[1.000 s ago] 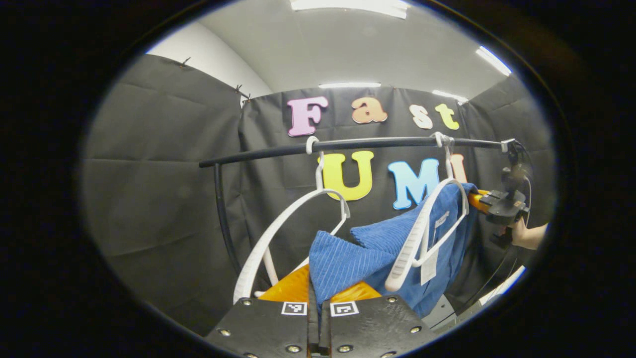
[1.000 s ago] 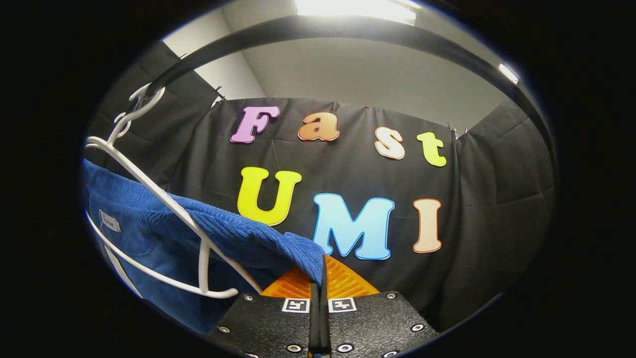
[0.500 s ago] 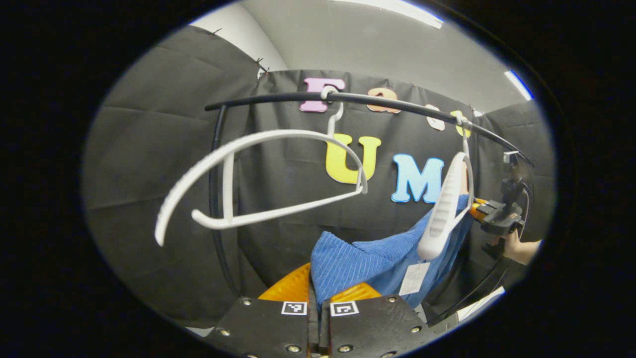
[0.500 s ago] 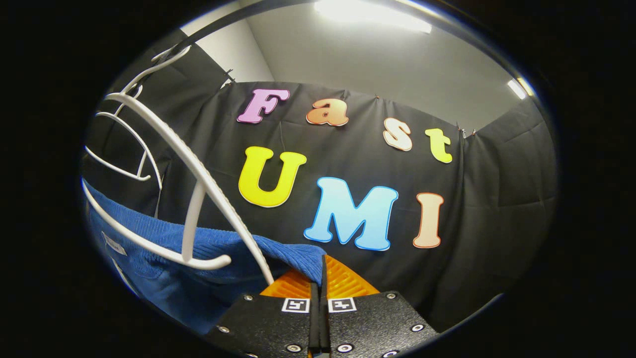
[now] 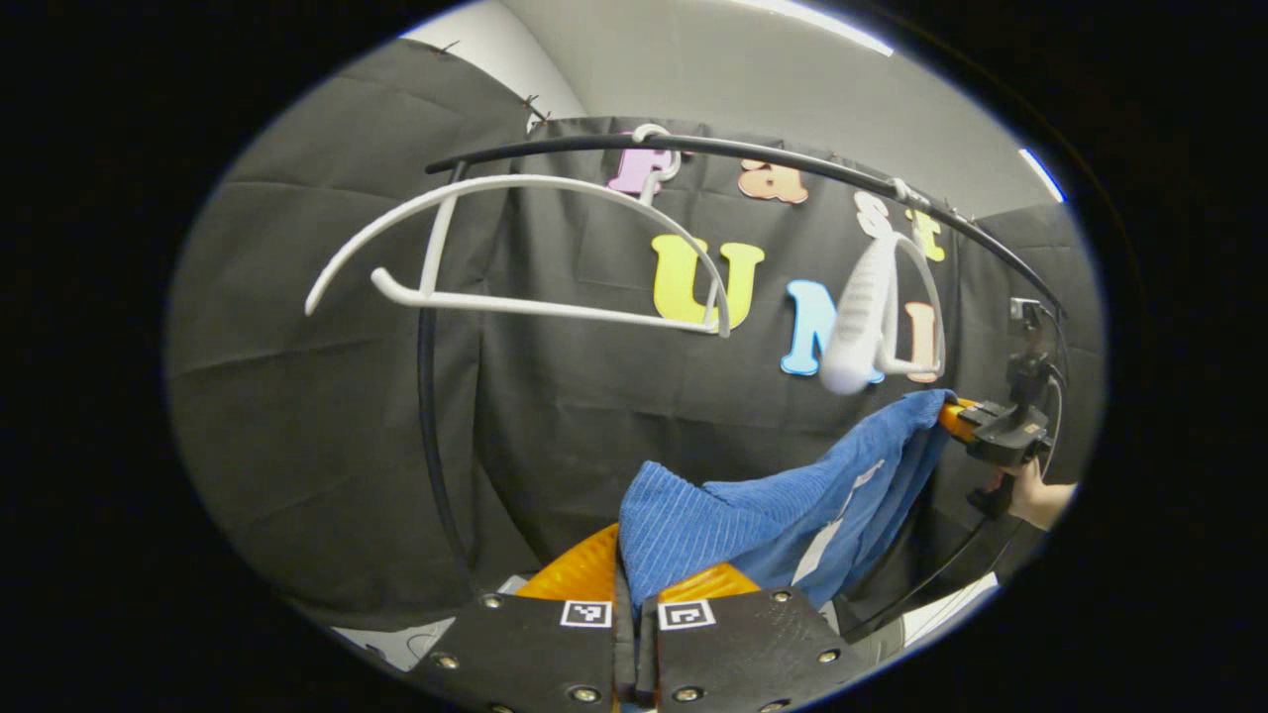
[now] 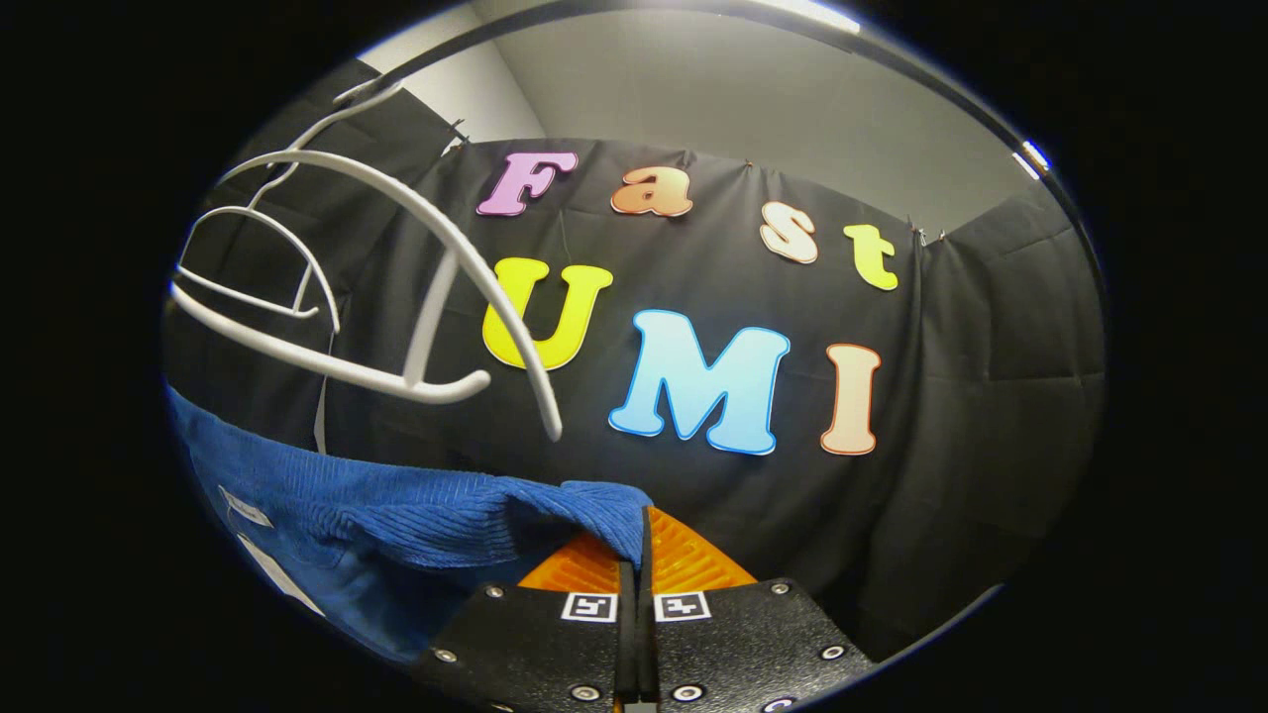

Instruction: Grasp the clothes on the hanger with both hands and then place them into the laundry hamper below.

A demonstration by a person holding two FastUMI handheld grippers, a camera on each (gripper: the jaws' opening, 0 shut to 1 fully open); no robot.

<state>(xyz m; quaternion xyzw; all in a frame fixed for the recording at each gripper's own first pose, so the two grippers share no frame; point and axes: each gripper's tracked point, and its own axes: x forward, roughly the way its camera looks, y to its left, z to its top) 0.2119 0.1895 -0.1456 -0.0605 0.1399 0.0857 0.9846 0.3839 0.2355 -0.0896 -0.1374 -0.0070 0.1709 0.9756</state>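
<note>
blue corduroy garment [image 5: 783, 495] now off both white hangers [image 5: 515, 248], left gripper [image 5: 634, 604] and right gripper [image 6: 634, 579] fingers clamped on its ends; next lower to hamper.

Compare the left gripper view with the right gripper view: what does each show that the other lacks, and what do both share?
Left gripper view: the right gripper seen from afar with the hand holding it, the rack's upright post, and the left gripper shut on one end of the blue garment.

Right gripper view: the right gripper's own fingertips up close, pinching the garment's other end.

Both: the garment hanging clear below two bare white hangers, the nearer-left hanger and the second hanger, on the black rail.
</note>
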